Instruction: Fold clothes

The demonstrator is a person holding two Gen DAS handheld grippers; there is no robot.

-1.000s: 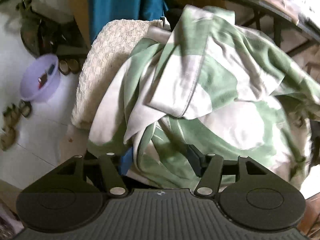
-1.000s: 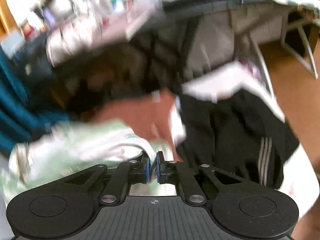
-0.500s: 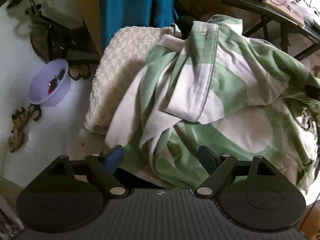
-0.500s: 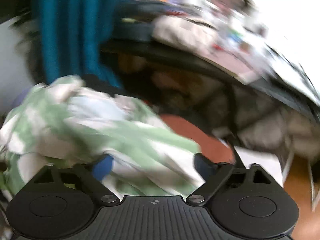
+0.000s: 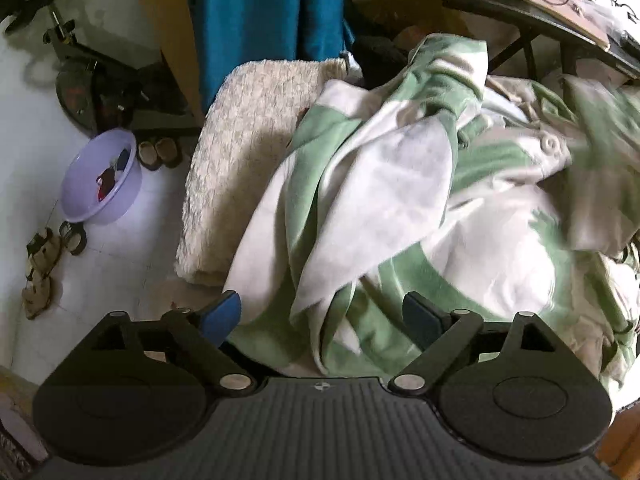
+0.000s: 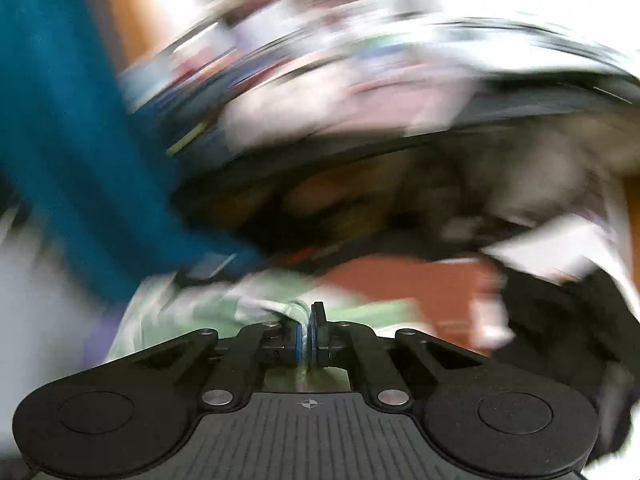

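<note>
Garment: Because it lies bunched in loose overlapping folds, the green-and-white garment shows no flat panel or squared edge; we find it heaped on a seat or bed whose surface is hidden, partly over the cream knitted textile.
Collar flap: a pale flap lies turned over the heap's middle, probably because nothing holds it taut.
Right tongs: the right tongs are together on a thin fold of green-and-white cloth, which we see pinched between the blue pads; we judge that this grip serves to draw one edge out of the heap.
Blur: the right wrist view is heavily smeared, so we can tell little beyond the pinch itself.
Left tongs: the left tongs stand wide apart with nothing between them, low over the garment's near edge; we judge that they are placed to take a second hold, since spreading cloth needs two holds.
Surroundings: a teal curtain hangs behind; a lilac basin sits on the white floor; a dark table with clutter stands at the far right.
Stage: the garment lies unfolded.
</note>
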